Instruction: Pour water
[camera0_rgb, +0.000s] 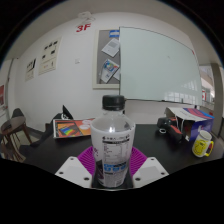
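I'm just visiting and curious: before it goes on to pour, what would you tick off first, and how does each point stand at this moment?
1. Water bottle sits between the jaws: ok, it is centred on the gripper.
2. Jaws actually pressing on the bottle: cannot tell; the purple pads sit close at both sides.
3. Bottle upright: ok.
4. Black cap removed for pouring: not ok, it is still on.
5. Vessel to pour into: cannot tell; a yellow mug stands off to one side on the dark table.

hand-held gripper (111, 170): two white angular fingers (72, 171), magenta ribbed pads (90, 160) on inner faces.
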